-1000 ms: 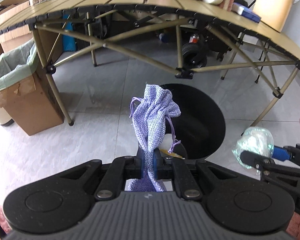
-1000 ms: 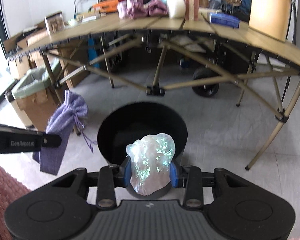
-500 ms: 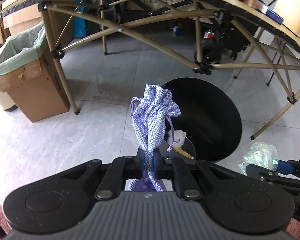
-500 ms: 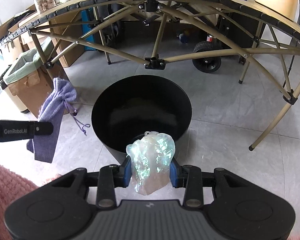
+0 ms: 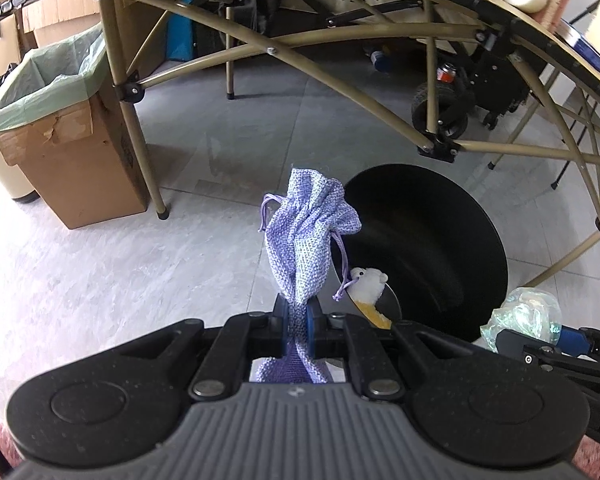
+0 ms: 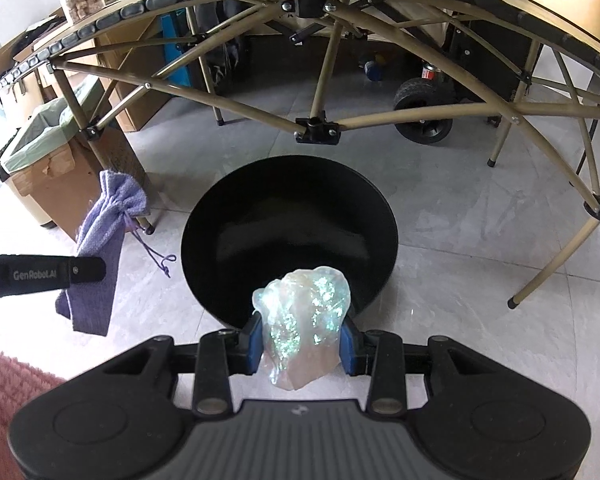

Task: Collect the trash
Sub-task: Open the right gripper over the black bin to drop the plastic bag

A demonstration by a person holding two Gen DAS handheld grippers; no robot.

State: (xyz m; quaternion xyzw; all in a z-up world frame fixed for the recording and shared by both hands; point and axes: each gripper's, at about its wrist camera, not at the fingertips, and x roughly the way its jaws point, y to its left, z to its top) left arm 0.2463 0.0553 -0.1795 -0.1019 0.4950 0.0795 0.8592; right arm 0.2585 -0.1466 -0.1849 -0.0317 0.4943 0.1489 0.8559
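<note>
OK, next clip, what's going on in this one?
A person is collecting trash with two handheld grippers. The left gripper is shut on a purple drawstring pouch, and the right gripper is clamped on a crumpled iridescent wrapper. Both are held beside or just over the rim of a black bin on the floor by a folding table. Nothing has been dropped yet; some scraps already lie inside the bin.

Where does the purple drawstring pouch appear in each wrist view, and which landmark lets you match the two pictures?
Left wrist: purple drawstring pouch at centre, clamped in the left gripper.
Right wrist: pouch at left, hanging from that gripper's finger.
Shared landmark: black bin, right of the pouch in both.
</note>
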